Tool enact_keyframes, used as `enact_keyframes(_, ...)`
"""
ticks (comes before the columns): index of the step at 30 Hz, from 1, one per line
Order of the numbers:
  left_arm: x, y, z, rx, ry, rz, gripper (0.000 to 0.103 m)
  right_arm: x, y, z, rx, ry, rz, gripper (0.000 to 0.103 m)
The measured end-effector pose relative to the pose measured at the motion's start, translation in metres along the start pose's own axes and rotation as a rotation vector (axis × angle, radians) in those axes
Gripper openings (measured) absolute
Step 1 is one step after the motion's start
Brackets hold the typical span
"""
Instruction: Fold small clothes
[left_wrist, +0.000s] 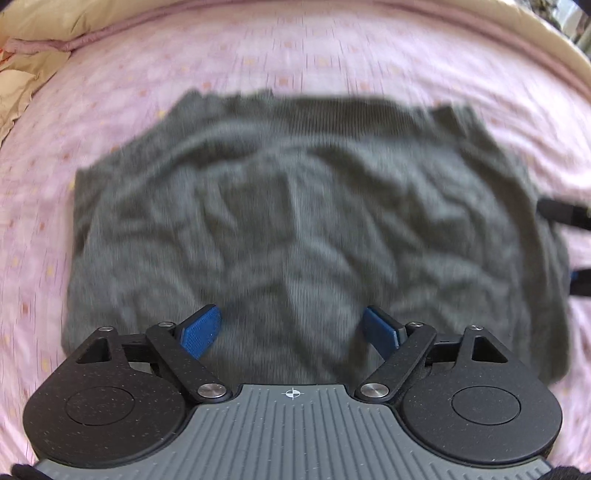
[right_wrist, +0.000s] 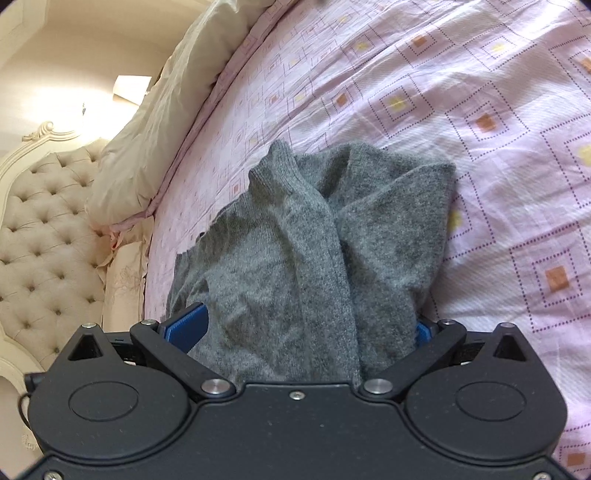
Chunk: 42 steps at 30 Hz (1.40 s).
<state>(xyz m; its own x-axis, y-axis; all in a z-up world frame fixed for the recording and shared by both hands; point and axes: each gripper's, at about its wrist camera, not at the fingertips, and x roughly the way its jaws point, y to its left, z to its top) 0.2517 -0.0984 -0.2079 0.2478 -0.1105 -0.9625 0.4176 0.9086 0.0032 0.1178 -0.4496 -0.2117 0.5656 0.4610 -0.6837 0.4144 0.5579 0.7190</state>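
a bed (right_wrist: 480, 110) fills both views, covered by a pink sheet printed with dotted squares and small orange and yellow blocks. a cream pillow (right_wrist: 155, 122) lies along the sheet's far edge, and the right wrist view alone shows a tufted, buttoned cream headboard (right_wrist: 44, 240) with a carved pale frame, plus a lit lamp shade (right_wrist: 131, 86) against a cream wall. the left wrist view is blurred but gives the wider look: a grey sweater (left_wrist: 295, 221) lies spread and wrinkled on the sheet, its ribbed hem at the far side, with a black part of the other tool poking in at the right border. the left hand-held gripper (left_wrist: 291, 332) hovers over the near edge of the sweater with its blue ribbed fingers (left_wrist: 199, 332) spread wide apart, holding nothing. the right wrist view is sharp and close: here the sweater (right_wrist: 295, 240) is a soft, fuzzy knit, bunched into thick folds, with a ribbed cuff or collar sticking up at the far end. the bunched cloth sits between the blue fingers of the right hand-held gripper (right_wrist: 310, 332), which are far apart; the right finger is mostly hidden behind the knit, and i cannot tell whether the jaws actually press on the cloth. both tools have black, speckled plastic bodies with round metal pivots; the left one has a grey ridged plate.
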Motion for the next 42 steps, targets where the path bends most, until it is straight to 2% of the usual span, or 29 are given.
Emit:
enact_keyframes(4,0.009,0.002,-0.012,-0.023,0.057,-0.011,0.086,-0.004,-0.007,-0.008,0.032,0.001,0.023,0.103)
enact_keyframes(9,0.005,0.006,-0.014,-0.025,0.048,-0.010,0.085,-0.007,-0.011,-0.012,0.041,-0.002,0.036,0.103)
enact_keyframes(13,-0.015,0.006,-0.020,-0.022,0.006,0.014,0.084,-0.006,-0.010,-0.009,0.018,0.016,0.037,0.103)
enact_keyframes(19,-0.050,0.006,-0.045,-0.022,-0.017,0.026,0.084,-0.006,-0.008,-0.013,-0.023,0.006,0.045,0.102)
enact_keyframes(21,-0.058,0.008,-0.053,-0.013,-0.018,0.032,0.084,-0.007,-0.006,-0.015,-0.041,0.001,0.029,0.099)
enact_keyframes(24,-0.065,0.011,-0.063,-0.017,-0.021,0.035,0.084,-0.009,-0.003,-0.018,-0.072,-0.004,-0.014,0.086)
enact_keyframes(26,-0.066,0.015,-0.067,-0.031,-0.020,0.029,0.084,-0.012,-0.003,-0.018,-0.068,-0.005,-0.038,0.072)
enact_keyframes(29,-0.064,0.025,-0.067,-0.047,-0.018,0.020,0.084,-0.014,-0.001,-0.019,-0.061,-0.007,-0.075,0.060)
enact_keyframes(32,-0.064,0.035,-0.069,-0.057,-0.017,0.005,0.084,-0.014,0.007,-0.020,-0.098,0.003,-0.145,0.046)
enact_keyframes(35,-0.063,0.045,-0.068,-0.053,-0.018,-0.016,0.084,-0.015,0.021,-0.020,-0.120,-0.001,-0.210,0.037)
enact_keyframes(42,-0.064,0.075,-0.063,-0.029,-0.026,-0.089,0.084,-0.016,0.079,-0.021,-0.193,-0.009,-0.299,0.033)
